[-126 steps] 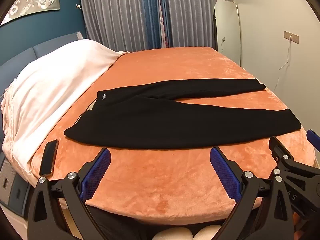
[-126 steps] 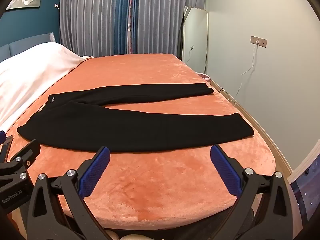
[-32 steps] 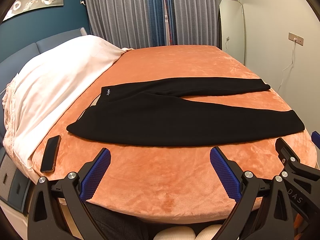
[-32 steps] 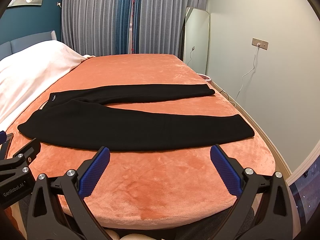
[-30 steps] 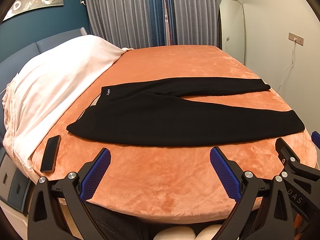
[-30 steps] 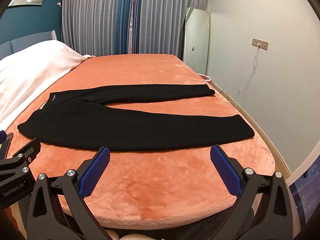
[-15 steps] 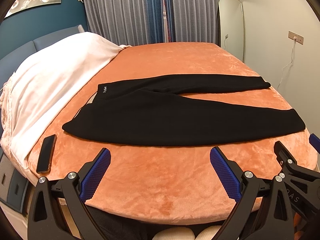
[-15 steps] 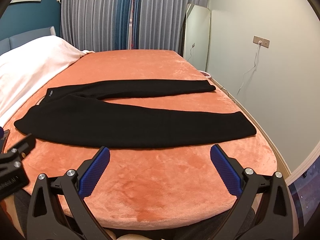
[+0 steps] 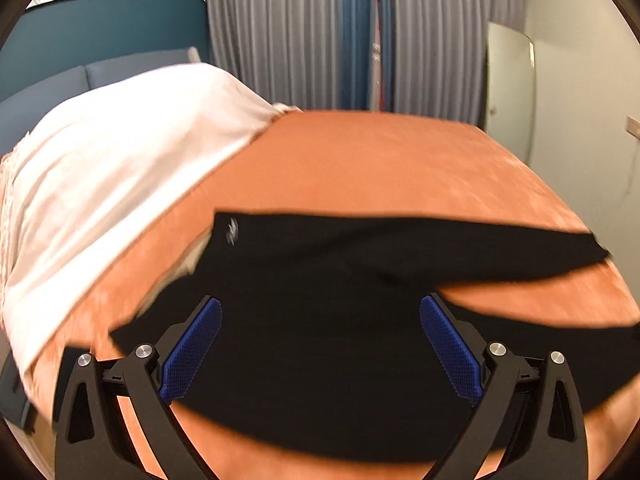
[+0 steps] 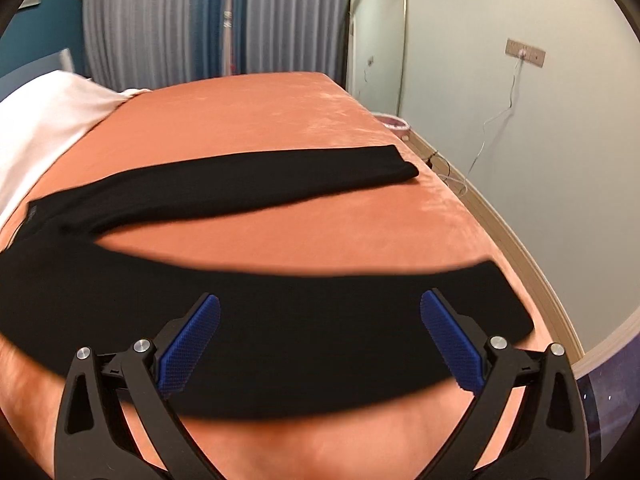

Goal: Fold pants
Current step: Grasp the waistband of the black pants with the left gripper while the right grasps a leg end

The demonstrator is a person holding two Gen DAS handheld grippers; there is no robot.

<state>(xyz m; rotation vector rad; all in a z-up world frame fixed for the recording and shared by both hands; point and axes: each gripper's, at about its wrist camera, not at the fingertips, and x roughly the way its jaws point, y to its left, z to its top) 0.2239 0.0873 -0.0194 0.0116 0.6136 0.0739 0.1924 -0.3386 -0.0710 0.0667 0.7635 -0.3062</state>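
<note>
Big orange bed takes up most of the room, with a white blanket heaped on its left side and a bare stretch of orange behind the clothes, wall close on the right. The black pants lie flat across the near half, legs splayed toward the right edge. Left gripper hangs spread wide over the waist end, right gripper spread wide over the near leg, neither gripping fabric.

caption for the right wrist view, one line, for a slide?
Right gripper, jaws open and empty, over the near leg of black pants laid flat on an orange bed.
</note>
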